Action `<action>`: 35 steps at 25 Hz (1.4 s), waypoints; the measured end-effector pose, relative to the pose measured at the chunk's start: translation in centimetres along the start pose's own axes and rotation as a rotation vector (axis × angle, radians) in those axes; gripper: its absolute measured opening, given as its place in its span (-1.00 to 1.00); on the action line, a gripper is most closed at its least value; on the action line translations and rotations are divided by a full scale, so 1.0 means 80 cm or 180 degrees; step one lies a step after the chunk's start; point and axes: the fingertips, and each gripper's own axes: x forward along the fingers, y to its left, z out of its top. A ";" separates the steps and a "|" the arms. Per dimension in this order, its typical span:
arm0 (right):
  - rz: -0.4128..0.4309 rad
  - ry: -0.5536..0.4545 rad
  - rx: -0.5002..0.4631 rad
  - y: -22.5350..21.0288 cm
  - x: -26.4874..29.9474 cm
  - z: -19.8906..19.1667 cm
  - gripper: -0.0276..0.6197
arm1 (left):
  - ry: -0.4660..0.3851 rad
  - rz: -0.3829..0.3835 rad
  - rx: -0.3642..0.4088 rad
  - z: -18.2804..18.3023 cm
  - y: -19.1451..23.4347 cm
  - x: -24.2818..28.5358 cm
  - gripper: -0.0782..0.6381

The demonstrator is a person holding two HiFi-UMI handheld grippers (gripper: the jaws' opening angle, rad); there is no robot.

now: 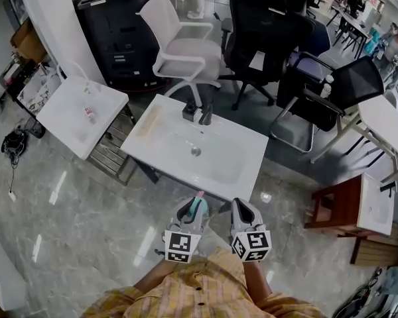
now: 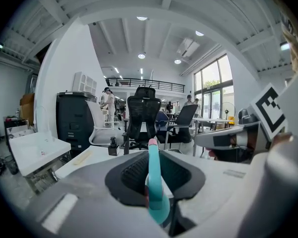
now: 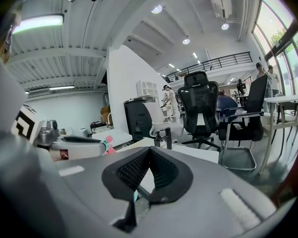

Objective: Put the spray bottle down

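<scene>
The spray bottle (image 1: 198, 205) is teal with a pink tip, and my left gripper (image 1: 189, 213) is shut on it, held in the air just in front of the white sink basin (image 1: 252, 144). In the left gripper view the spray bottle (image 2: 154, 177) stands up between the jaws of my left gripper (image 2: 156, 182), pink tip on top. My right gripper (image 1: 244, 214) hovers beside the left one, shut with nothing in it. In the right gripper view the right gripper (image 3: 149, 171) shows its jaws closed, and the bottle's pink tip (image 3: 108, 146) peeks out at the left.
A dark faucet (image 1: 199, 113) stands at the basin's far edge. A second white basin (image 1: 79, 114) lies to the left, a wooden stand (image 1: 338, 207) to the right. A white chair (image 1: 179, 48), black office chairs (image 1: 268, 32) and a black cabinet (image 1: 116, 28) stand behind.
</scene>
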 end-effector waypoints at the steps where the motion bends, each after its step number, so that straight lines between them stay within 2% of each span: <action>1: -0.0006 0.0000 -0.0004 0.001 0.005 -0.001 -0.91 | -0.0005 -0.0021 0.0010 0.001 0.003 0.005 -0.58; 14: -0.0251 -0.0135 0.0142 -0.043 0.088 0.029 -0.91 | -0.0071 -0.0360 0.0300 0.045 0.039 0.096 -0.59; 25: -0.0474 -0.0164 0.0237 -0.091 0.137 0.053 -0.91 | -0.0040 -0.0630 0.0358 0.074 0.050 0.182 -0.58; 35: -0.0601 -0.0154 0.0361 -0.132 0.176 0.056 -0.91 | 0.0046 -0.0724 0.0425 0.081 0.059 0.254 -0.59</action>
